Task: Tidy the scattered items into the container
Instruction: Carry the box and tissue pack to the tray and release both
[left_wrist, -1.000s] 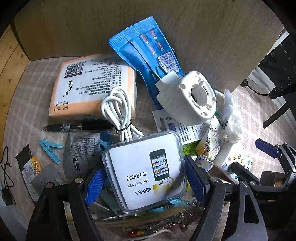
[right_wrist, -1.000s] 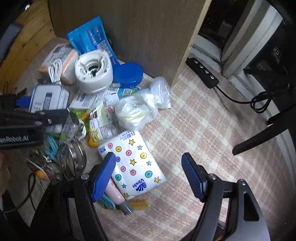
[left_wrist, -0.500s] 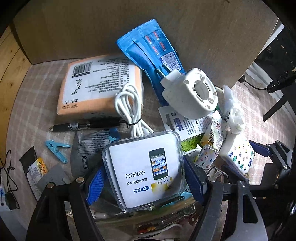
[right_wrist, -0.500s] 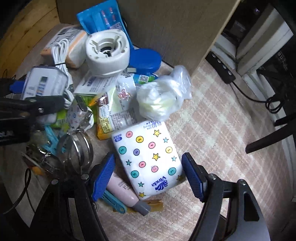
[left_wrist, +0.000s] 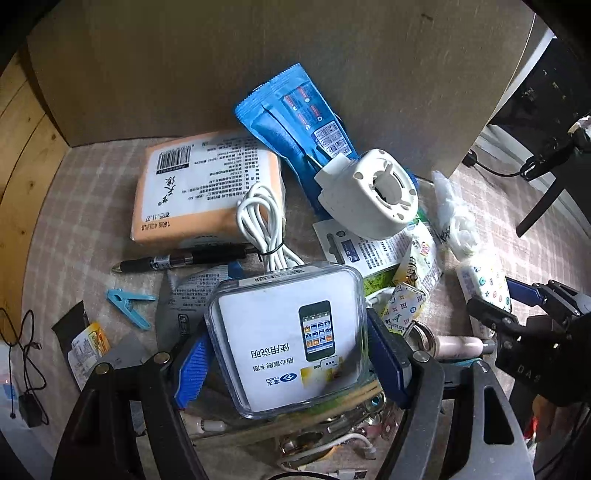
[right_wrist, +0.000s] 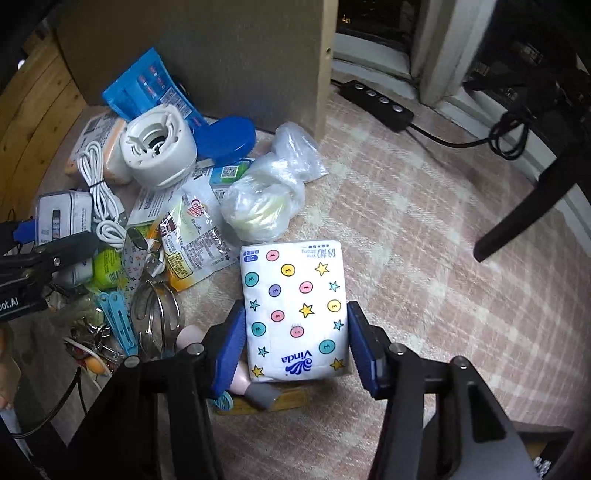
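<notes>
Tissue pack (right_wrist: 295, 310), "Vinda" w/ stars and dots, lies on checked cloth (right_wrist: 424, 258) btwn pads of right tool (right_wrist: 295, 341), which points steeply down; jaws just closing in, pads at pack's sides. Left tool (left_wrist: 288, 354), also steeply down, grips clear box (left_wrist: 286, 339) w/ phone pic. "Coffee" sachet (right_wrist: 192, 236) just beside.

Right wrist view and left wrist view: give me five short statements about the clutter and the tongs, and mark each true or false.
1. The right tongs straddle the tissue pack. True.
2. The left tongs straddle the clear box. True.
3. The white cable lies partly on the orange pack. True.
4. The pen sits on top of the clear box. False: it lies on the cloth beside the orange pack.
5. The blue clip is clamped onto the white cable. False: it lies apart from it.
</notes>
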